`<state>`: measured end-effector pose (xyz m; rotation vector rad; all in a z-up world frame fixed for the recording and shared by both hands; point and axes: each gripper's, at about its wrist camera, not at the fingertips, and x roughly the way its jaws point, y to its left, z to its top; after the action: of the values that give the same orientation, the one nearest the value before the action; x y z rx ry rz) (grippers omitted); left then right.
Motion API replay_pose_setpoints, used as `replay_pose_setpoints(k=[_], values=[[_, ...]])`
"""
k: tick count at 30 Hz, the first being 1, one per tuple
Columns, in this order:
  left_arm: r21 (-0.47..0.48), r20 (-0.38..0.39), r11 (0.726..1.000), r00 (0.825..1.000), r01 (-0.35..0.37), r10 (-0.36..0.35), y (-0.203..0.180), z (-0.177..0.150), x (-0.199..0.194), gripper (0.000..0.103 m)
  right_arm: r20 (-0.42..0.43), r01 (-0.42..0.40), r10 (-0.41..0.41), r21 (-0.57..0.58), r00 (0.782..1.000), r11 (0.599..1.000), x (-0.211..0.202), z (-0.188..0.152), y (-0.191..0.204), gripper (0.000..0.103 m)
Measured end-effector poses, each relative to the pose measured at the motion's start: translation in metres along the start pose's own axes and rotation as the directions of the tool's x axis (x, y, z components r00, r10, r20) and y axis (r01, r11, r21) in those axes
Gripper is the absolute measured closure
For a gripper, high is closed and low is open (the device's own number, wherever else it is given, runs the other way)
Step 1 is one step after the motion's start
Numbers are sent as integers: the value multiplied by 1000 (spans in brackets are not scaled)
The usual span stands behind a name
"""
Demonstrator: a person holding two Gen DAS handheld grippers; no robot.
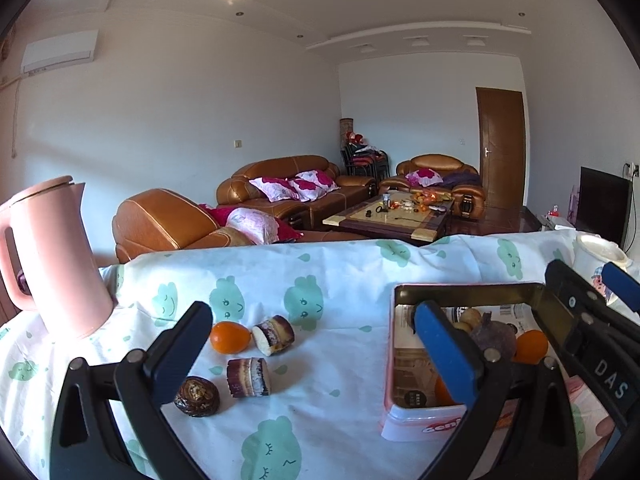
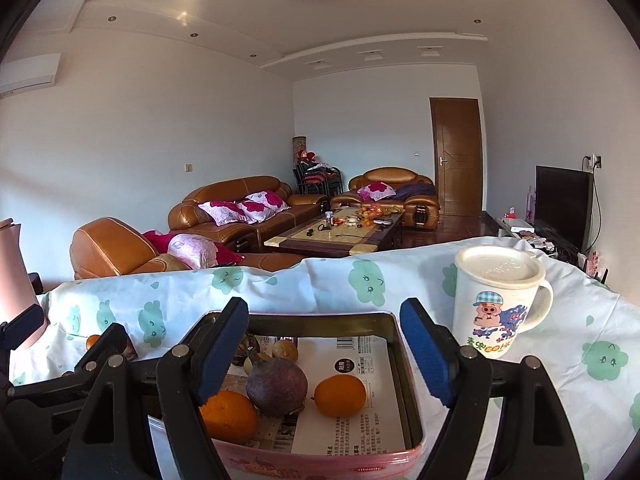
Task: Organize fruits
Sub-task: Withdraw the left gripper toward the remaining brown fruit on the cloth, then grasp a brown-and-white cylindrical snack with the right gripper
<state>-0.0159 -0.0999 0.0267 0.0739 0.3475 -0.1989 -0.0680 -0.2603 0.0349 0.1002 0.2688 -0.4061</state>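
A pink tin box [image 1: 404,412] [image 2: 400,344] stands on the cloth-covered table and holds two oranges [image 2: 340,395], a purple round fruit [image 2: 277,385] and small brown fruits [image 2: 285,350]. Left of it on the cloth lie an orange [image 1: 229,337], two cut sugarcane pieces [image 1: 273,335] [image 1: 249,377] and a brown wrinkled fruit [image 1: 197,396]. My left gripper [image 1: 316,352] is open and empty above the loose fruit. My right gripper [image 2: 324,344] is open and empty over the box; it also shows in the left wrist view [image 1: 588,280].
A pink kettle [image 1: 52,256] stands at the table's left. A white lidded mug [image 2: 498,300] with a cartoon pig stands right of the box. Beyond the table's far edge are brown sofas and a coffee table.
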Motion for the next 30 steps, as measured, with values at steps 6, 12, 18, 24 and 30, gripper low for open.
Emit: replay_pose_setpoints(k=[6,12,18,24,30], values=[[5,-21,998,998,-60,60,38,-5,-1,0,-6,-54,53,-74,999,996,-15,-6,26,24],[-22,-16,987,987,-157,157,106,-9,-1,0,-51,-131,128,-50,990,990,-12,-10,61,24],[-104,-106,964,967,-244,233,166,-11,18,0,-60,-179,173,-110,983,978,-15,-16,110,24],[-162,-173,939,945,-305,277,192,-16,30,0,-169,-249,221,-171,961,953,2,-22,153,24],[-150,-225,934,931,-324,287,196,-18,37,0,-318,-377,299,-219,899,900,28,-34,191,39]])
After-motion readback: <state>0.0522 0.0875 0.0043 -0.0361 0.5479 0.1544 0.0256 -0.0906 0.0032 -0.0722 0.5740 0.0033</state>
